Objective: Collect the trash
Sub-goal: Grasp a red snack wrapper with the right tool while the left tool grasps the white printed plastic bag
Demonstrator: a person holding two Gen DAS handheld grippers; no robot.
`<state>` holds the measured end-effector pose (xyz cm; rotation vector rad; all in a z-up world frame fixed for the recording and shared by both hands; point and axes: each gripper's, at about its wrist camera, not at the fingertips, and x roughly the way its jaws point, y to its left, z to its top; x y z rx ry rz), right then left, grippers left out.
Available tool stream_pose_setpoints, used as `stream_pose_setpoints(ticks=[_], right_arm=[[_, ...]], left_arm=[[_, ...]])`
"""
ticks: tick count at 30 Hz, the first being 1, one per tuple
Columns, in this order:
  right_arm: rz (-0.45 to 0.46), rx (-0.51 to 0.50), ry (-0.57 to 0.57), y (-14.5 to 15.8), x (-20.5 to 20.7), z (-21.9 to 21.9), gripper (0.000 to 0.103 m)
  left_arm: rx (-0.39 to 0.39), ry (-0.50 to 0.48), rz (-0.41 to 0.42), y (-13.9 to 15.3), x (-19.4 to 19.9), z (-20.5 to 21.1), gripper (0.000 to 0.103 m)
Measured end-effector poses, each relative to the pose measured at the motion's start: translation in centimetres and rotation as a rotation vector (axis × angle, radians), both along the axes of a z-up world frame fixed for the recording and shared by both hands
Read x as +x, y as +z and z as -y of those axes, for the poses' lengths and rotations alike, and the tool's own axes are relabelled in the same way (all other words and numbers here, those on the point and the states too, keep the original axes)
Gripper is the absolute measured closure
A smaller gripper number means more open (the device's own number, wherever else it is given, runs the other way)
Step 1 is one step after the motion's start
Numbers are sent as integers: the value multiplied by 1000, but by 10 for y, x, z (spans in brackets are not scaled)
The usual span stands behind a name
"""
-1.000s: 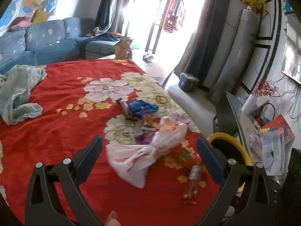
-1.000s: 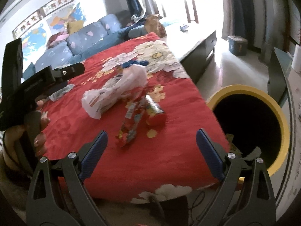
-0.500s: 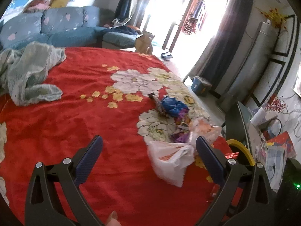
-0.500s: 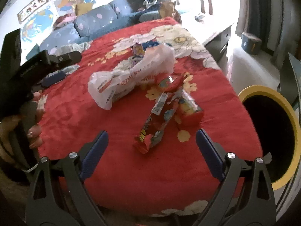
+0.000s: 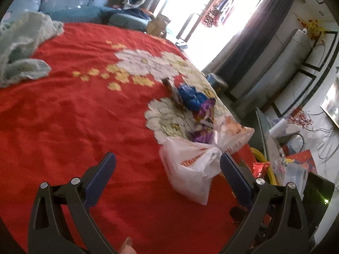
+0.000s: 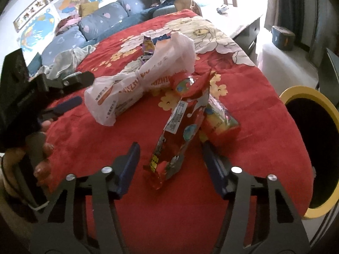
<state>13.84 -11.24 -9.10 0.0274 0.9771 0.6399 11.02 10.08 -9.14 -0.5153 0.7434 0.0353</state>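
Trash — red wrapper (image 6: 175,135) on the red cloth's near edge, bin (image 6: 313,148) to its right. Right claw (image 6: 170,160) has just been closing, jaws half-shut astride it, not yet pressing. Light, crinkly, slippery — pinch the flat near end. Left claw (image 5: 167,169) wide, beside white bag (image 5: 190,169).

White plastic bag (image 6: 139,78) at about 11 o'clock in the right wrist view carries orange print, upside down and partly creased; only a fragment like "ZHI" can be made out, the rest unreadable. Red snack wrapper (image 6: 178,131) at centre has a white label strip and yellow characters near its lower end, too small and blurred to read. In the left wrist view the same bag's (image 5: 190,160) orange lettering at 4 o'clock is illegible.
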Motion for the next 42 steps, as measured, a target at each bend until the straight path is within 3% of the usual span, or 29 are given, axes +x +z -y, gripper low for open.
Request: stream_pose_setpoints(ticks=[4, 5, 9, 14, 22, 42], right_arm=[[1, 3, 6, -2, 1, 2, 81], [1, 5, 9, -3, 1, 2, 83], [9, 7, 24, -3, 0, 2, 85], [1, 22, 54, -2, -2, -2, 86], [4, 22, 91, -2, -10, -6, 90], [36, 43, 125, 14, -21, -3, 91]], left_arm=[[-42, -23, -13, -11, 9, 4, 13], [-49, -29, -17, -14, 12, 6, 21], [-62, -57, -17, -21, 16, 13, 33], [-46, -91, 1, -19, 17, 20, 63], [-20, -107, 15, -14, 10, 25, 76], [8, -89, 97, 22, -10, 19, 77]])
